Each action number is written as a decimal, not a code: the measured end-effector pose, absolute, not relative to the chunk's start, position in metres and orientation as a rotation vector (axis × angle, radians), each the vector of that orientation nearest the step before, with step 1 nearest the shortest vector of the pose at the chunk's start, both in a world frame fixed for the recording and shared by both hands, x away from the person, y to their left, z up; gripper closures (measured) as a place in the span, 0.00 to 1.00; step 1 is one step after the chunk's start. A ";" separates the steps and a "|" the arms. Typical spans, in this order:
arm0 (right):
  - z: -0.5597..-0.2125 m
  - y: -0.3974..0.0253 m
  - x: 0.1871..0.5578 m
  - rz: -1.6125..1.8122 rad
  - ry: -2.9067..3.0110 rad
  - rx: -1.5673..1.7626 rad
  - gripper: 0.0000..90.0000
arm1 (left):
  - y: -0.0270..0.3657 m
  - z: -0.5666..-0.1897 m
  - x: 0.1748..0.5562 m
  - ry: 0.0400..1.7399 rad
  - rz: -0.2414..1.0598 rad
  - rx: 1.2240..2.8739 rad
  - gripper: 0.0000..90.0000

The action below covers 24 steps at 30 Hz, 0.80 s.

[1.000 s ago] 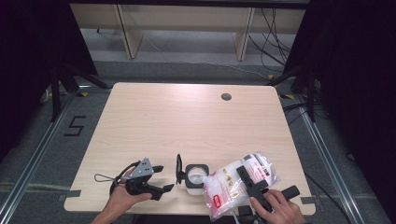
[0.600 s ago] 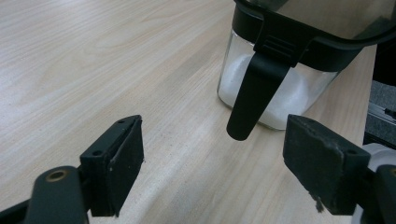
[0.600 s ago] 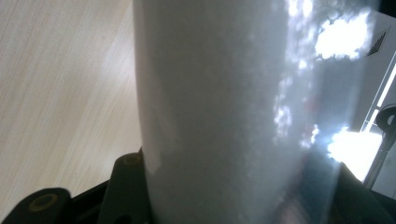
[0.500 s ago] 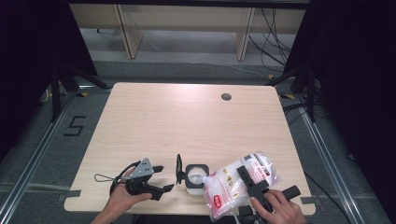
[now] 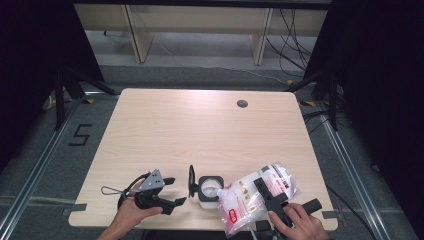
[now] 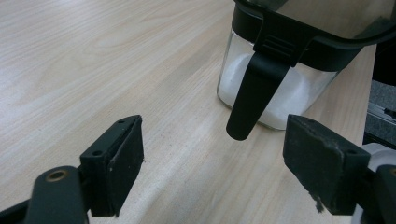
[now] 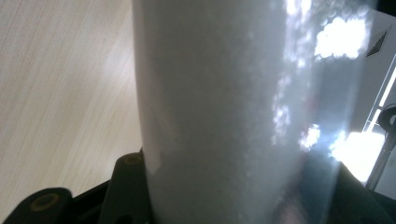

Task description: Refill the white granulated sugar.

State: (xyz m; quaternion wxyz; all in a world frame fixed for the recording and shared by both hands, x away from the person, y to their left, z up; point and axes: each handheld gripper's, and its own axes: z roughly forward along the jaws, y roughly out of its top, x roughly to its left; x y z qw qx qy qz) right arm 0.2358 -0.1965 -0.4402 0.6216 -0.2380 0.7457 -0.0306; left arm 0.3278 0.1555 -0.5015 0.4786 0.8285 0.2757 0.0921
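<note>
high view: next to the frames from a second and half a second ago, almost nothing has shifted. the right gripper [image 5: 272,200] keeps the plastic bag of white granules [image 5: 252,197] tilted with its lower corner over the open jar [image 5: 209,189], and the left gripper [image 5: 167,192] waits just left of the jar, its jaws spread and pinching nothing. i judge the pour to be under way or paused, with the bag held steady so the stream lands in the jar. the jar's black lid [image 5: 191,181] stands flipped up on the side facing the left gripper. the bag carries red label patches and small printed pictures, but the writing is too small to read.

left gripper view: the jar [image 6: 275,100] sits just ahead of the spread jaws and a little toward the right jaw, white granules showing through the glass. a black clasp [image 6: 250,100] hangs from its rim. no writing here.

right gripper view: the bag [image 7: 224,112] rises straight up from between the jaws, which press against its sides. no print is legible.
</note>
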 end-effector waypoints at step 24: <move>-0.438 -0.197 0.235 -0.073 1.711 -0.547 0.61 | 0.155 -0.501 0.327 0.672 0.223 2.019 0.22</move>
